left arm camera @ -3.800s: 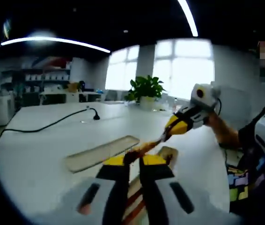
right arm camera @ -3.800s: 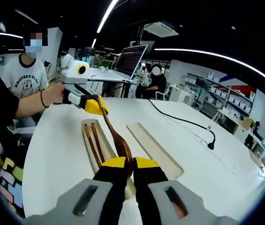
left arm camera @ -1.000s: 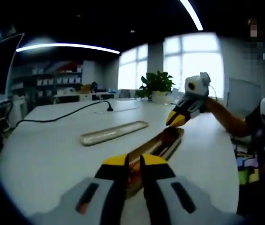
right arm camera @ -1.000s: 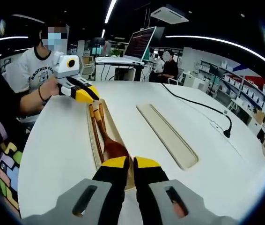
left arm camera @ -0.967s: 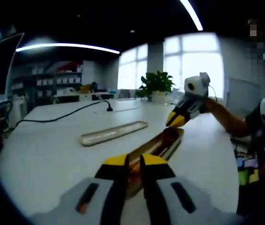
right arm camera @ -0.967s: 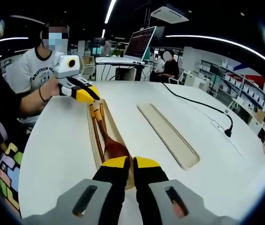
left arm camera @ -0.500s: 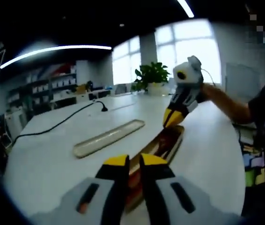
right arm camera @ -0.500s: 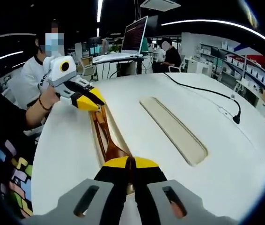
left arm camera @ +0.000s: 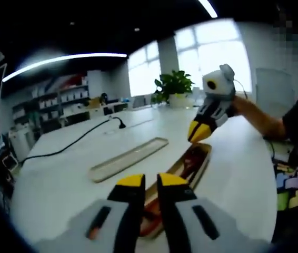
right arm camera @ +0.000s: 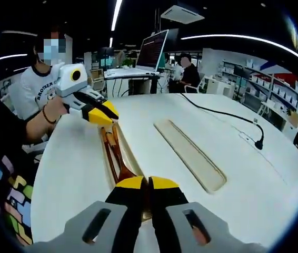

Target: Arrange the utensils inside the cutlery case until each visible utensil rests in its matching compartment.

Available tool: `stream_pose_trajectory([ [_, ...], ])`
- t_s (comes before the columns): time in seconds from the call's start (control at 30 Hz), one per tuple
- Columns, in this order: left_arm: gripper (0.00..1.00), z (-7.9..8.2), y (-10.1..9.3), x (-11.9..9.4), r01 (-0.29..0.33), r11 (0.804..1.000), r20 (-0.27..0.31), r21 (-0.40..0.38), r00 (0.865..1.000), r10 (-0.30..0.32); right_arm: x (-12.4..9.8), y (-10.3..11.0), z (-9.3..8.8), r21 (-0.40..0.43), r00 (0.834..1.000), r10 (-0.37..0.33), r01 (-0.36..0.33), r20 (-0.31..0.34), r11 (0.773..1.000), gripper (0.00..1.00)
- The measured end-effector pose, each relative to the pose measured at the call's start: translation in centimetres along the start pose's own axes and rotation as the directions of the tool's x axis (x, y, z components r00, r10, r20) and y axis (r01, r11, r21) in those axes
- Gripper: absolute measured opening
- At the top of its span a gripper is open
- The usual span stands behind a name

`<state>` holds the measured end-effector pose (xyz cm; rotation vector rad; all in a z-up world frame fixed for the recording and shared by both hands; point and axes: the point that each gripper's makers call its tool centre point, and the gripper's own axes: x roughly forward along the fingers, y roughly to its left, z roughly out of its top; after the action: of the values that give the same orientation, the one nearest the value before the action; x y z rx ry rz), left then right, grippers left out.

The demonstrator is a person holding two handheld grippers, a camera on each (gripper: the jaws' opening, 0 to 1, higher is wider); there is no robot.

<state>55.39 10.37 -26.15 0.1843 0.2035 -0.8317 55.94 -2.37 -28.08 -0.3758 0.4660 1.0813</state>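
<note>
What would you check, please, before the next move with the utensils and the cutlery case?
1. Wooden spoon lies inside the cutlery case: ok.
2. Chopsticks lie in the case beside the spoon: ok.
3. Each utensil sits in its matching compartment: cannot tell, dividers unclear.
4. Right gripper jaws together at the spoon's bowl end; gripping it: cannot tell.
5. Left gripper over the case's far end, holding anything: cannot tell.
6. Lid lies apart on the table: ok.

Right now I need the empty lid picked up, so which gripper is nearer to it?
Hard to call. Left gripper hovers over one end of the cutlery case, right gripper over the other. The lid lies parallel beside the case, apart from both.
</note>
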Motion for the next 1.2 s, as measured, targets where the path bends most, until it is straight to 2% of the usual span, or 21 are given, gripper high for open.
stream_pose_trajectory([
  [0.1, 0.09, 0.4, 0.4, 0.0, -0.002, 1.000, 0.005, 0.001, 1.000, 0.002, -0.2, -0.2, 0.1, 0.003, 1.000, -0.010, 0.010, 0.005, 1.000, 0.02],
  [0.2, 0.09, 1.4, 0.3, 0.3, 0.024, 1.000, 0.037, 0.005, 0.999, -0.024, -0.5, -0.6, 0.3, 0.014, 1.000, -0.026, 0.026, 0.017, 1.000, 0.02],
  [0.27, 0.09, 1.8, 0.6, 0.6, 0.020, 1.000, 0.039, 0.010, 0.999, -0.020, -0.7, -1.7, 0.4, 0.042, 0.997, -0.073, 0.072, 0.027, 0.997, 0.02],
  [0.33, 0.08, 1.9, 1.1, 1.1, 0.009, 0.999, 0.018, 0.034, 1.000, -0.009, -1.1, -3.1, 0.0, 0.045, 0.989, -0.146, 0.145, 0.004, 0.988, 0.02],
  [0.47, 0.09, 1.6, 2.8, 2.2, -0.020, 1.000, -0.021, 0.021, 1.000, 0.021, -1.4, -4.6, -0.3, 0.111, 0.984, -0.176, 0.174, 0.009, 0.978, 0.03],
  [0.53, 0.09, 1.1, 4.0, 2.4, -0.073, 0.997, -0.059, 0.013, 0.995, 0.074, -1.6, -5.8, -0.3, 0.145, 0.976, -0.218, 0.213, 0.020, 0.966, 0.03],
  [0.6, 0.09, 1.0, 5.3, 2.4, -0.141, 0.987, -0.089, 0.081, 0.985, 0.148, -1.7, -6.8, -0.6, 0.177, 0.967, -0.254, 0.248, 0.012, 0.953, 0.03],
  [0.63, 0.09, 0.9, 5.4, 2.5, -0.149, 0.985, -0.096, 0.088, 0.983, 0.157, -1.8, -7.5, -1.0, 0.191, 0.963, -0.270, 0.267, -0.010, 0.945, 0.03],
  [0.73, 0.09, 0.2, 5.8, 3.2, -0.124, 0.992, -0.146, -0.003, 0.982, 0.123, -1.5, -9.6, -1.8, 0.238, 0.951, -0.307, 0.307, -0.036, 0.922, 0.04],
  [0.77, 0.09, -0.1, 6.3, 3.4, -0.140, 0.990, -0.159, -0.030, 0.978, 0.133, -1.4, -10.1, -2.2, 0.252, 0.946, -0.319, 0.321, -0.049, 0.913, 0.05],
  [0.8, 0.09, -0.1, 7.0, 3.6, -0.157, 0.988, -0.164, -0.015, 0.975, 0.152, -1.2, -10.6, -2.4, 0.257, 0.941, -0.332, 0.336, -0.058, 0.906, 0.05],
  [0.83, 0.10, -0.5, 7.5, 3.7, -0.178, 0.984, -0.186, 0.005, 0.967, 0.176, -1.0, -11.1, -2.6, 0.241, 0.937, -0.342, 0.349, -0.072, 0.905, 0.05],
  [0.9, 0.12, -1.1, 8.3, 4.2, -0.198, 0.980, -0.221, -0.012, 0.957, 0.190, -0.6, -11.9, -2.9, 0.221, 0.927, -0.362, 0.376, -0.104, 0.900, 0.08],
  [0.93, 0.16, -1.6, 8.5, 4.4, -0.199, 0.979, -0.247, -0.035, 0.951, 0.185, -0.5, -12.1, -3.0, 0.218, 0.924, -0.368, 0.382, -0.100, 0.898, 0.08],
  [0.97, 0.21, -2.5, 8.6, 4.4, -0.197, 0.979, -0.297, -0.048, 0.939, 0.174, -0.4, -12.3, -3.1, 0.219, 0.922, -0.373, 0.386, -0.099, 0.896, 0.10],
  [1.0, 0.26, -2.9, 8.6, 4.5, -0.194, 0.980, -0.323, -0.050, 0.931, 0.168, -0.2, -12.3, -3.4, 0.220, 0.925, -0.367, 0.381, -0.101, 0.898, 0.13],
  [1.03, 0.27, -2.6, 8.7, 4.9, -0.191, 0.981, -0.299, -0.036, 0.939, 0.172, 0.2, -11.8, -3.8, 0.214, 0.938, -0.327, 0.345, -0.115, 0.914, 0.18],
  [1.1, 0.25, -2.9, 8.9, 5.0, -0.194, 0.980, -0.310, -0.044, 0.935, 0.171, 0.3, -11.3, -4.3, 0.231, 0.938, -0.328, 0.345, -0.111, 0.910, 0.17],
  [1.2, 0.25, -3.4, 9.3, 5.4, -0.204, 0.970, -0.320, -0.133, 0.935, 0.153, 0.6, -11.3, -4.8, 0.213, 0.934, -0.336, 0.355, -0.119, 0.910, 0.17],
])
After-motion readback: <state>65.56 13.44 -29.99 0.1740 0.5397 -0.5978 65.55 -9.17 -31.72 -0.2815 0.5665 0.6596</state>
